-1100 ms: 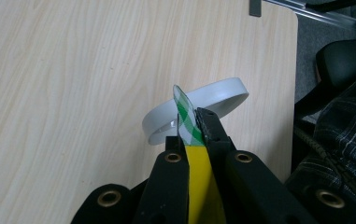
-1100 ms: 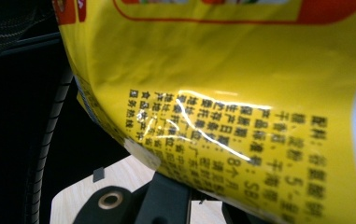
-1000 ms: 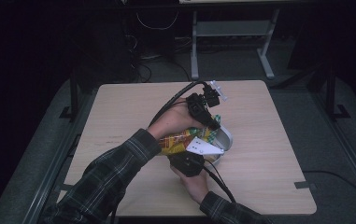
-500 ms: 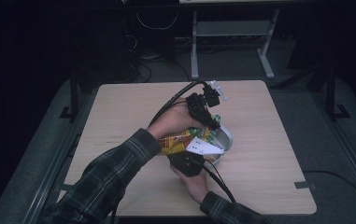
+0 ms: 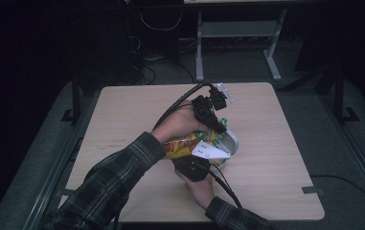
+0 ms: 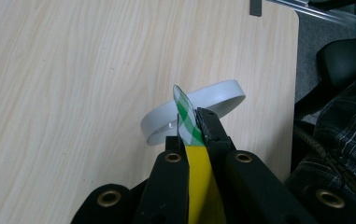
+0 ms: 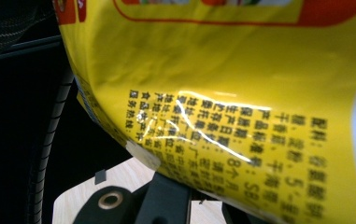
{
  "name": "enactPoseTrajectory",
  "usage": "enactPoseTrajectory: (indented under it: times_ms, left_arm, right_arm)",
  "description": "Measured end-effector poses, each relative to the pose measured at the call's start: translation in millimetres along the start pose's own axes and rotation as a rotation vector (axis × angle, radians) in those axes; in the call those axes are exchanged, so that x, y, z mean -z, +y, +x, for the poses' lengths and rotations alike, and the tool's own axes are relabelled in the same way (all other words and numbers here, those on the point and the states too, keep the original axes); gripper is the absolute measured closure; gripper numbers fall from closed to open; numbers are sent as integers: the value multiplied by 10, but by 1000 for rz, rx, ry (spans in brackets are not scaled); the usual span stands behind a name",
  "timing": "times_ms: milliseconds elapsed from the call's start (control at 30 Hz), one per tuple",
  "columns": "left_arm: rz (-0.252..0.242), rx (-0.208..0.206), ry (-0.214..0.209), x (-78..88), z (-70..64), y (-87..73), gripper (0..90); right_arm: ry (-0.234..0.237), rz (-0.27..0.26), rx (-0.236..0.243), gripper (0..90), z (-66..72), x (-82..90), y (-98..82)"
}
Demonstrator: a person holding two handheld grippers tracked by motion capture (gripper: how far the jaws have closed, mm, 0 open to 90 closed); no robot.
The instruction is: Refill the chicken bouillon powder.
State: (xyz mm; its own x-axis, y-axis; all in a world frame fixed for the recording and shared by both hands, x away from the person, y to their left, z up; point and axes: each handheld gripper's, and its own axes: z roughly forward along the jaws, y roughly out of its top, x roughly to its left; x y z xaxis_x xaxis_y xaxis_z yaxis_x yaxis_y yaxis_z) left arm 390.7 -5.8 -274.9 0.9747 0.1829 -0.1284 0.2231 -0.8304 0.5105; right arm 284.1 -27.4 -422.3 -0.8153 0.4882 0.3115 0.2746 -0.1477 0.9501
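Centrally on the wooden table (image 5: 276, 158) two grippers meet over one yellow snack packet (image 5: 182, 145) and one shallow grey round bowl (image 5: 230, 142). Whether anything lies in the bowl cannot be told, since the packet and grippers cover most of it in the high view.

One packet is there, and it is held from both ends. Its green-and-white checked end (image 6: 185, 119) stands upright between the jaws of the left gripper (image 5: 212, 120), which are pressed together on it; in the left gripper view that edge rises just above the jaw tips, with the bowl's rim directly beyond them. Its other end sits against the right gripper (image 5: 193, 167), whose jaws are closed on the packet's lower edge; in the right gripper view the yellow printed face (image 7: 241, 93) hangs immediately above the jaws, very close to the camera.

Two hands in plaid sleeves (image 5: 115, 179) carry the grippers, the right one nearer the table's near edge, the left one over the bowl.
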Motion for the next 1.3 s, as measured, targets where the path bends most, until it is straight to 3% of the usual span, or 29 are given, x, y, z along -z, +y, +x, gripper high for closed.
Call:
enactPoseTrajectory:
  times_ms: [833,1300]
  left_arm:
    - [5,-7,2,15,-21,49,890]
    - [39,-16,12,-9,-59,112,890]
  right_arm:
    - [-2,-8,2,899,-7,20,27]
    - [7,-26,-13,899,-5,43,51]
